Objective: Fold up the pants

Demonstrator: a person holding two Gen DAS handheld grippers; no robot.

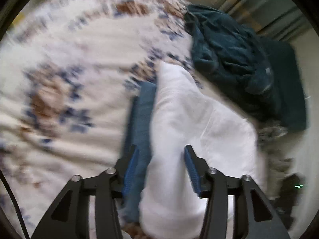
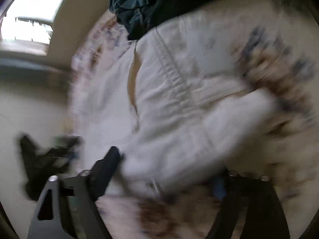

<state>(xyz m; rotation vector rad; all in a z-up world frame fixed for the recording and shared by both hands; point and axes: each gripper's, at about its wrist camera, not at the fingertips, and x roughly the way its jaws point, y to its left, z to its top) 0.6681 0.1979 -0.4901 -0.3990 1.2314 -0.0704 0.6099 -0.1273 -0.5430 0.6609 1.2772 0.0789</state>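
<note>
White pants (image 1: 191, 119) lie on a bed under both tools.

The left tool (image 1: 161, 159) points down with its jaws parted, a fold of the pants between its blue pads (image 1: 191, 169), which do not press on it. The right tool (image 2: 169, 167) stands wide open over the pants' waistband (image 2: 175, 73). The bed's floral cover (image 1: 65, 75) lies beneath, and a dark teal garment (image 1: 225, 47) is heaped beside the pants.
</note>
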